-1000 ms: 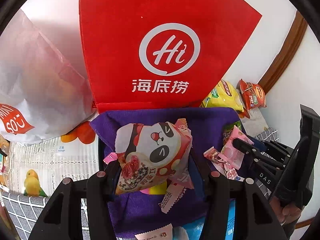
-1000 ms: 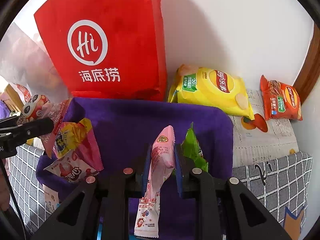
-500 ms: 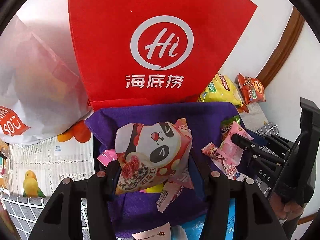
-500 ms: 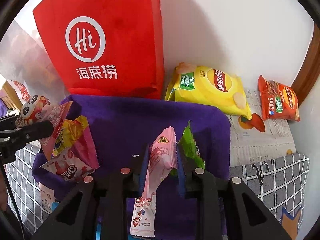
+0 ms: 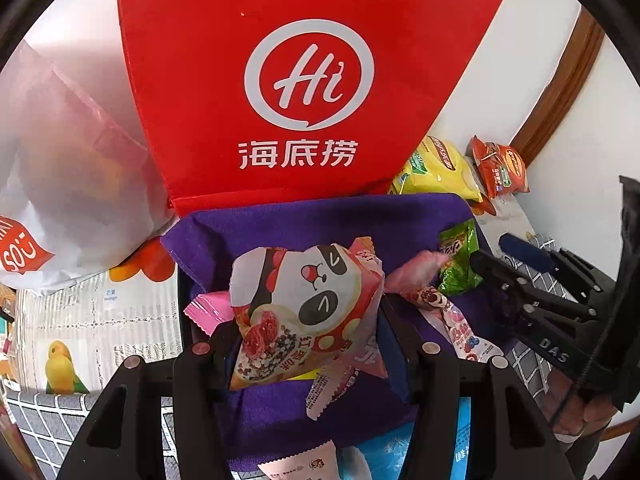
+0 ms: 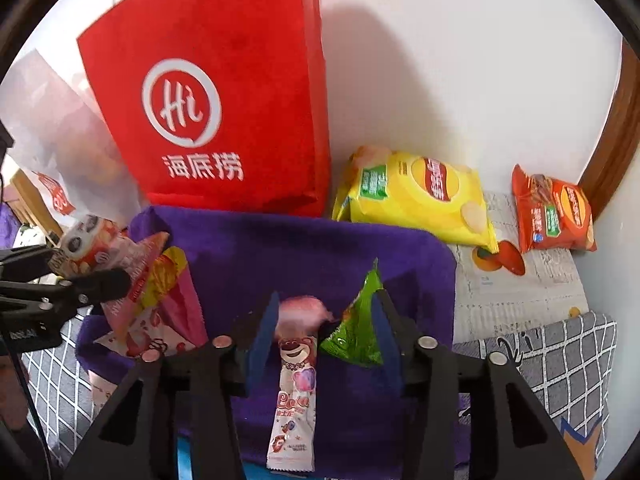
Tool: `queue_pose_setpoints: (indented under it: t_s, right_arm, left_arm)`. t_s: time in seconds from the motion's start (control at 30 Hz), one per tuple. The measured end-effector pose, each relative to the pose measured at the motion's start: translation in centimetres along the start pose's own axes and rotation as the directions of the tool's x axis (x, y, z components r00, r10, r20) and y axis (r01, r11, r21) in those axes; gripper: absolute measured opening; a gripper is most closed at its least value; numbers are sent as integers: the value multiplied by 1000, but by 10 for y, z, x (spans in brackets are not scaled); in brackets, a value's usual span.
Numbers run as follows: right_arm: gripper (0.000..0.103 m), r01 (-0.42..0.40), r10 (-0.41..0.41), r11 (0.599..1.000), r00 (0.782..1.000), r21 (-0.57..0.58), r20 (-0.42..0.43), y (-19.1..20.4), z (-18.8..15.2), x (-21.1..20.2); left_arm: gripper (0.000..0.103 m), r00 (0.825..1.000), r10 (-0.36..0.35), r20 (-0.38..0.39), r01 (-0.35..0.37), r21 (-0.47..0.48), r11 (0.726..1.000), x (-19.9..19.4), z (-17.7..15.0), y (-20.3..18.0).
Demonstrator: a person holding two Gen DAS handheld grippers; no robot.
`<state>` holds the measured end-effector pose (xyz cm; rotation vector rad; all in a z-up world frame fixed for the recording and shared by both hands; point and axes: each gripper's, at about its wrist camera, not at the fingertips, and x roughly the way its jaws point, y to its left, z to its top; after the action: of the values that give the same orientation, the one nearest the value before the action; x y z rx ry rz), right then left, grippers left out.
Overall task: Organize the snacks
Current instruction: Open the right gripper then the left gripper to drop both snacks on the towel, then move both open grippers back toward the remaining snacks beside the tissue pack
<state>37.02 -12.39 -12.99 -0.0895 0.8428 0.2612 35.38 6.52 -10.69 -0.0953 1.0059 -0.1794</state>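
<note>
Left hand-held gripper [image 5: 308, 344]: clamped on panda snack pkt [image 5: 308, 304], jaws pressing both its sides, pkt held above purple cloth [image 5: 320, 216]. Pink wrapper [image 5: 208, 312] sticks out past left finger; a few more wrappers bunched behind the panda pkt, can't tell how many.

Right hand-held gripper [image 6: 324, 340]: jaws spread wide, gripping nothing. Pink bear wafer pkt [image 6: 294, 392] lies lengthwise betw. its fingers on the cloth, top end blurred, no contact w/ either pad. Green pkt [image 6: 356, 328] just beside wafer, standing on edge, leaning against the right blue pad.

Edges / room:
- Purple cloth covers a tray-like base; back edge touches red Hi bag [image 6: 216, 92], which stands upright against wall. No gap there.
- Cloth's R edge drops to newsprint-pattern counter [image 6: 516, 300]; yellow chip bag [image 6: 416, 200] just past the back-R corner, orange chip bag [image 6: 552, 212] further R near wood trim.
- Cloth centre betw. the two grippers is bare purple, the widest free patch.
- L side of cloth crowded: panda pkt + yellow/pink wrappers [image 6: 168, 280] hang over that edge in right wrist view.
- White plastic bag [image 5: 60, 168] L of red bag, touching it.
- Grid-pattern mat [image 6: 560, 360] at front R of counter, bare.
- Near edge of cloth: white wrapper [image 5: 304, 460] and blue pkt [image 5: 400, 452] partly under left gripper, cut off by frame.
</note>
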Motion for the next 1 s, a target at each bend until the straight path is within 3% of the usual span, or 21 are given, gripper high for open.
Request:
queue_pose_setpoints:
  t_s: [0.3,0.5,0.8,1.0]
  right_arm:
    - [55,-2,-1,998,999,65,52,-4,5,-28]
    - [58,39,-41,996,999,77,23,-7,-7,-47]
    - [61,78,-79,977,997,198,-1,-21,-38,-89]
    - [68,158,-167,966,986,206,27,-16,-60,-128]
  left_arm:
    - [73,999,-37,7,37,-4,999,-7,0,-7]
    - [75,998,-60,33,60,-9,998,-25,-1,-13]
    - [75,991,-73,114,67,55,996,-72,-10,-35]
    - [75,992,-69,110,60,85,995,-97,-34,-45]
